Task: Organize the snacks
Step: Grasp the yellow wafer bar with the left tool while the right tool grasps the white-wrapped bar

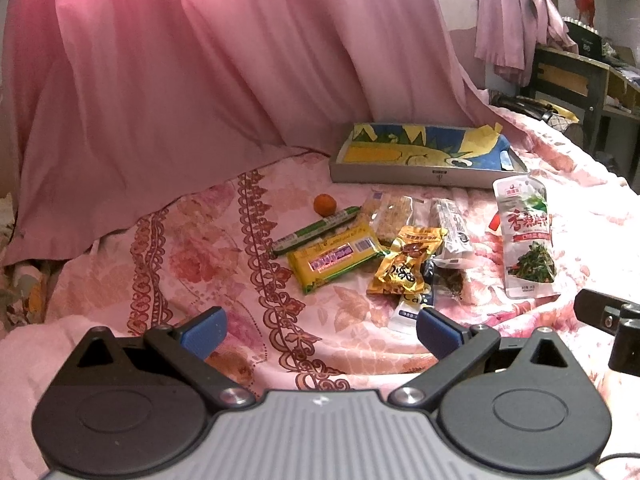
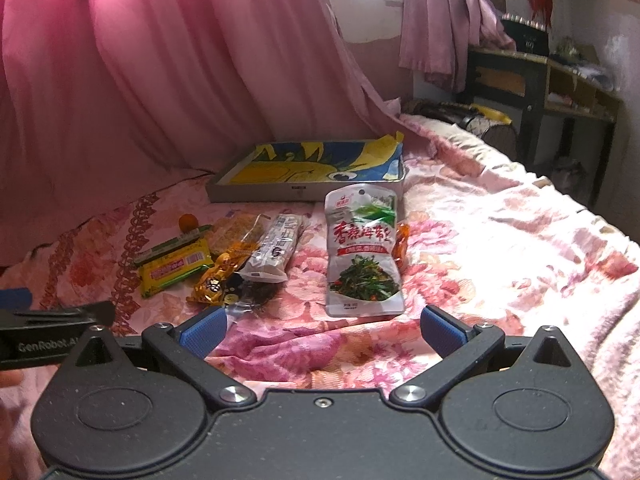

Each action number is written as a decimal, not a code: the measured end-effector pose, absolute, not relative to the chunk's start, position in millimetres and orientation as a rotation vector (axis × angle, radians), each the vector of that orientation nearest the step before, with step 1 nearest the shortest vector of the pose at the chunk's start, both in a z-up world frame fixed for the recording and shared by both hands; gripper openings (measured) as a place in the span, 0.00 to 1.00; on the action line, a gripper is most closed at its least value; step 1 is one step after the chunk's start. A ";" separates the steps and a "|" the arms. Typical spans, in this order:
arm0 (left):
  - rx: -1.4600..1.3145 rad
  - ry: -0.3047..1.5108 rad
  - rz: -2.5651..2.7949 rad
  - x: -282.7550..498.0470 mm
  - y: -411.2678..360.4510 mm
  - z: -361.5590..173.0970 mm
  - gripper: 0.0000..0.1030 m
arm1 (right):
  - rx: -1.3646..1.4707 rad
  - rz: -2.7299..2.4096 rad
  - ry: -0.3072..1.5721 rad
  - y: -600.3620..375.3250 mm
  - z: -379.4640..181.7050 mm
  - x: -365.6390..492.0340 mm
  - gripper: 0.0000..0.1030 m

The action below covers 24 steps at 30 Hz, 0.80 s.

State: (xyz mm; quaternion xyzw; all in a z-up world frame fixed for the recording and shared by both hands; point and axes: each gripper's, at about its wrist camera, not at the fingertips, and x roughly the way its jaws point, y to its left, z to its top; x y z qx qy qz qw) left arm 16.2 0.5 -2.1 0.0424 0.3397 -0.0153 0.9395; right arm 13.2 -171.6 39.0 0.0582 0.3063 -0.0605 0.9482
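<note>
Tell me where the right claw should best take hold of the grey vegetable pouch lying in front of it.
Likely the near bottom edge of the grey vegetable pouch, approached low from the front. It lies flat on the bedspread, bottom seam facing the open right claw, with no snack on that edge.

Dark packet [image 1: 450, 280] half under snacks

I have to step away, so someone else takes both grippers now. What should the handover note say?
Left gripper: open, empty, above the bedspread before the snack pile.
Right gripper: open, empty, facing the white vegetable pouch.
Yellow packet, gold packet, green stick and orange fruit lie loose on the bed.
Tray behind them holds no snacks.
Done: nothing. Left: everything.
</note>
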 end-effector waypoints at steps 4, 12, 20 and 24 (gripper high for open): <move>0.070 0.738 -0.040 32.9 3.2 -1.3 1.00 | 0.130 -0.090 0.659 -172.5 41.1 29.7 1.00; 0.072 0.845 -0.113 86.7 8.2 -4.5 1.00 | 0.143 -0.028 0.724 -178.0 33.9 72.8 1.00; 0.096 0.919 -0.169 146.7 12.9 -12.0 1.00 | 0.113 -0.014 0.754 -183.4 27.5 117.9 1.00; 0.112 0.966 -0.198 173.9 14.3 -19.9 1.00 | 0.113 -0.011 0.770 -184.5 22.2 136.6 1.00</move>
